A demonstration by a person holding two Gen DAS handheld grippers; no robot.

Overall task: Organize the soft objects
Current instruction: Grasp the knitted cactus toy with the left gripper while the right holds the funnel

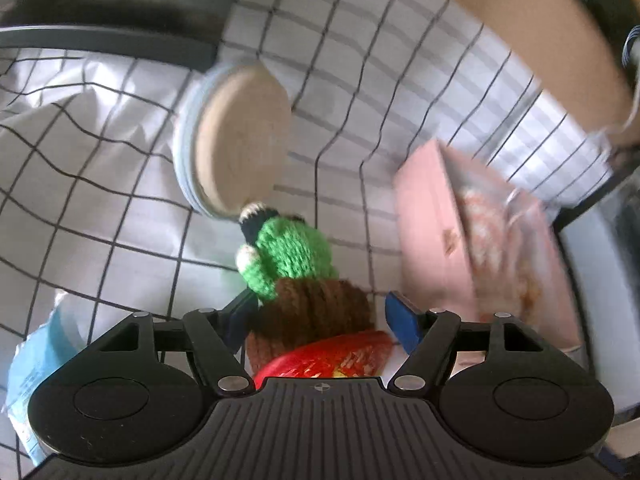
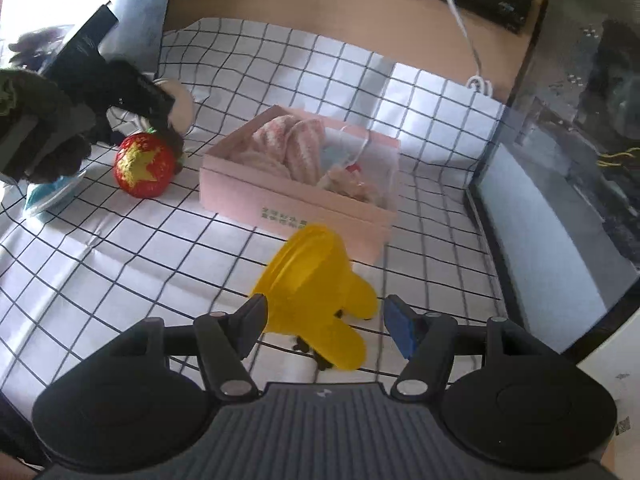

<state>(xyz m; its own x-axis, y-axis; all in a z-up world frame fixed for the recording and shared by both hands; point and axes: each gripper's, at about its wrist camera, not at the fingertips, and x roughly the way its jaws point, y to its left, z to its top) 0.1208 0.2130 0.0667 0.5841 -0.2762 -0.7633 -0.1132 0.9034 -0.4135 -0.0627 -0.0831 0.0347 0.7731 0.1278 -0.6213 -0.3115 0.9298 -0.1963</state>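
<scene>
In the left wrist view a knitted doll (image 1: 296, 264), green above and brown below, lies between the spread fingers of my left gripper (image 1: 322, 316). The right pad stands clear of the doll, so I read the jaws as open. A red strawberry plush (image 1: 332, 356) with a yellow star (image 2: 144, 168) sits just under them. My right gripper (image 2: 326, 316) is open over a yellow soft toy (image 2: 316, 292) that rests on the checked cloth (image 2: 120, 260). The pink box (image 2: 300, 200) of knitted pink pieces stands beyond it. A gloved hand holds the left gripper (image 2: 168, 132) over the strawberry.
A round beige cushion with a pale blue rim (image 1: 240, 140) lies past the doll. A blue packet (image 2: 52, 192) lies at the cloth's left. A dark monitor (image 2: 580, 140) stands along the right side. A white cable (image 2: 460, 12) runs across the wooden desk behind.
</scene>
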